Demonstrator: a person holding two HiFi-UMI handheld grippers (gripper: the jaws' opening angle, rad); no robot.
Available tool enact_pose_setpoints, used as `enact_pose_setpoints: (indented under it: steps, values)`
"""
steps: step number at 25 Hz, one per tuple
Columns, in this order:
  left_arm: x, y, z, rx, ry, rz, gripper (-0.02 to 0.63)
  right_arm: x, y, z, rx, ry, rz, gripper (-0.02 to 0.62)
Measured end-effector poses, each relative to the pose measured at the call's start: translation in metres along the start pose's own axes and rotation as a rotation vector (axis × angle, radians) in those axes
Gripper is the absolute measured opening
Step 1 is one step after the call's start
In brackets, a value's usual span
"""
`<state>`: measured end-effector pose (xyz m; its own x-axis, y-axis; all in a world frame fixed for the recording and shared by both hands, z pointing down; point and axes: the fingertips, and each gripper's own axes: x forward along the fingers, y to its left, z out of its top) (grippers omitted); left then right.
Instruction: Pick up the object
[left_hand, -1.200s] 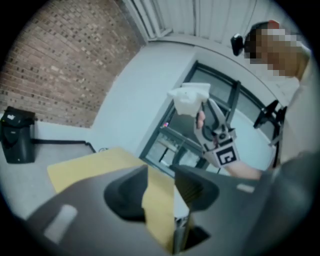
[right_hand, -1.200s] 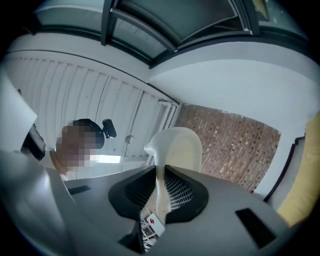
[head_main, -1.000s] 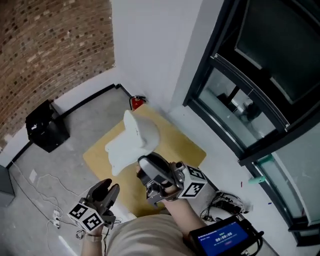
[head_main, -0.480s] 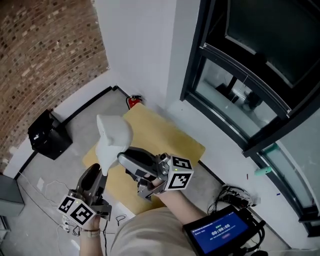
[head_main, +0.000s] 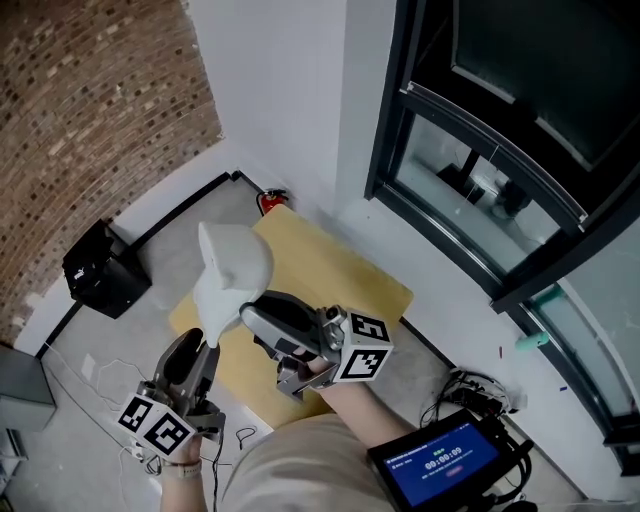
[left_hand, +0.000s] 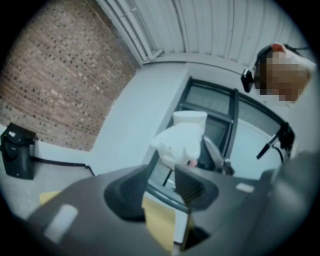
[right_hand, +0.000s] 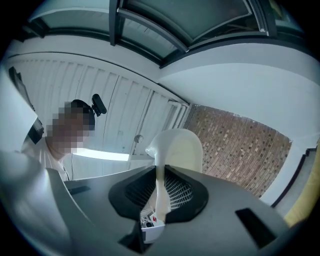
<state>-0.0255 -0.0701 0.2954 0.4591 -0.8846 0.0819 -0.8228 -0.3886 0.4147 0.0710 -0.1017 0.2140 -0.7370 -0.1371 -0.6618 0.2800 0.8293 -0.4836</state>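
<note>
The object is a white cap (head_main: 232, 270), held up in the air over the left edge of a yellow mat (head_main: 335, 270). My right gripper (head_main: 250, 315) is shut on a thin fold of the cap's lower edge; in the right gripper view the cap (right_hand: 177, 147) rises from between the closed jaws (right_hand: 159, 200). My left gripper (head_main: 200, 350) points up just below the cap with its jaws apart. In the left gripper view the cap (left_hand: 182, 142) hangs beyond the gripper (left_hand: 160, 187), with nothing between the jaws.
A black box (head_main: 100, 275) stands on the grey floor by the brick wall. A red fire extinguisher (head_main: 270, 202) sits in the corner behind the mat. A dark window frame (head_main: 470, 160) runs along the right. Cables (head_main: 475, 395) and a blue-screened device (head_main: 440, 465) lie near my body.
The right gripper has carried the cap left and up, off the middle of the mat. The left gripper has risen to just under it. Little has moved in the last half second.
</note>
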Motion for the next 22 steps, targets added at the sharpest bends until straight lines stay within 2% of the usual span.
enact_pose_setpoints:
  steps: [11, 22]
  values:
    - [-0.009, -0.005, -0.009, -0.001, 0.006, 0.019, 0.164, -0.011, 0.015, -0.002, 0.017, -0.013, 0.01, 0.063]
    - [-0.015, -0.006, -0.017, -0.025, 0.026, -0.002, 0.164, -0.019, 0.023, -0.01, 0.001, -0.014, -0.041, 0.063]
